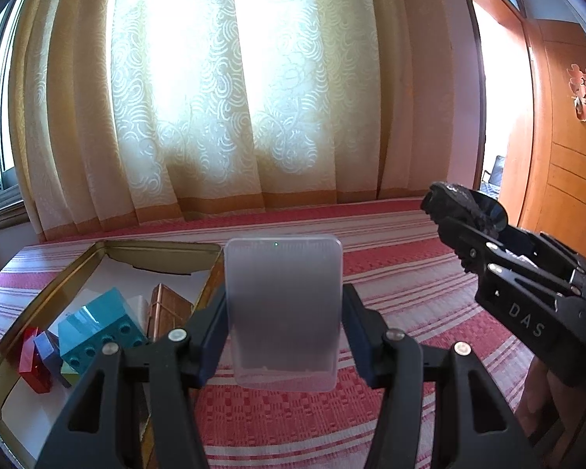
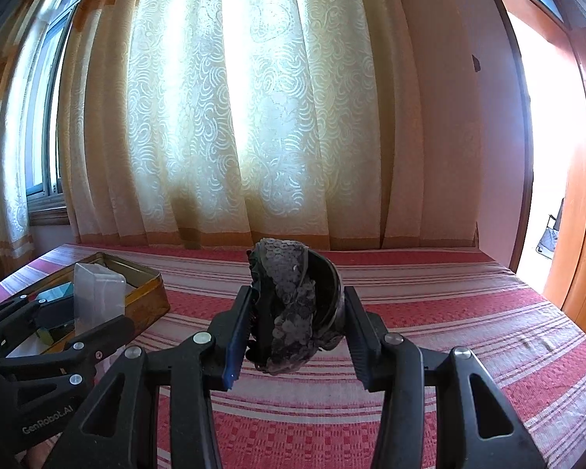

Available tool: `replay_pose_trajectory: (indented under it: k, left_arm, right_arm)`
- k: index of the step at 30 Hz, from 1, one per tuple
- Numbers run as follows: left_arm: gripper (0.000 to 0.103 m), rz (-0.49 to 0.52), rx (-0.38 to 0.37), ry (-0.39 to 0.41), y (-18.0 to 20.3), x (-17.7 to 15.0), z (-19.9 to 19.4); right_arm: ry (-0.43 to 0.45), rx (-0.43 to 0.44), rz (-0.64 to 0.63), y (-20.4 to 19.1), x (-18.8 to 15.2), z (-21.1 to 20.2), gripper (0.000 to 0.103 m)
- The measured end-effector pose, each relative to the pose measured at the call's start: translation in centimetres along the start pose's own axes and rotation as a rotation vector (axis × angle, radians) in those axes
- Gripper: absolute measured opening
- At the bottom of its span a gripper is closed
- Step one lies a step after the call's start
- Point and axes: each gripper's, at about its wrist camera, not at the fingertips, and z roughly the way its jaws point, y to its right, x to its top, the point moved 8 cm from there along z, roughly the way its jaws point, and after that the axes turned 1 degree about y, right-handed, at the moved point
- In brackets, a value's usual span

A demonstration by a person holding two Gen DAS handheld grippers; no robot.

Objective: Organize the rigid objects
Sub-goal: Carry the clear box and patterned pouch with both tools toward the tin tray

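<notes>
My left gripper (image 1: 283,312) is shut on a frosted translucent plastic box (image 1: 283,312), held upright above the red striped cloth, just right of a gold tin tray (image 1: 164,249). The tray holds a teal toy brick (image 1: 97,330), a red block (image 1: 33,363), a blue block (image 1: 47,348) and a brown box (image 1: 168,305). My right gripper (image 2: 297,312) is shut on a dark sequined round object (image 2: 293,305), held above the cloth. It shows at the right of the left wrist view (image 1: 465,207). The left gripper, the plastic box (image 2: 97,293) and the tray (image 2: 144,297) show at left in the right wrist view.
A red and white striped woven cloth (image 2: 429,312) covers the surface. Patterned cream curtains (image 2: 254,117) hang along its far edge. A wooden door (image 1: 566,164) and a bright doorway stand at right. A window (image 2: 47,148) is at left.
</notes>
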Motion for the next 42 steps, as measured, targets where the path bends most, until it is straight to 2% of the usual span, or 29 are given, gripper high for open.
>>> replay_pose_trajectory:
  k: [19,42]
  left_arm:
    - [0.054,-0.039,-0.011,-0.004,-1.1,-0.5,-1.0]
    - [0.055,-0.034,0.013,0.040,-2.7,-0.8,-3.4]
  right_arm:
    - [0.016,0.029,-0.009,-1.1,-0.1,-1.4,0.047]
    - [0.019,0.083,-0.024,-3.8,-0.4,-1.9,0.047]
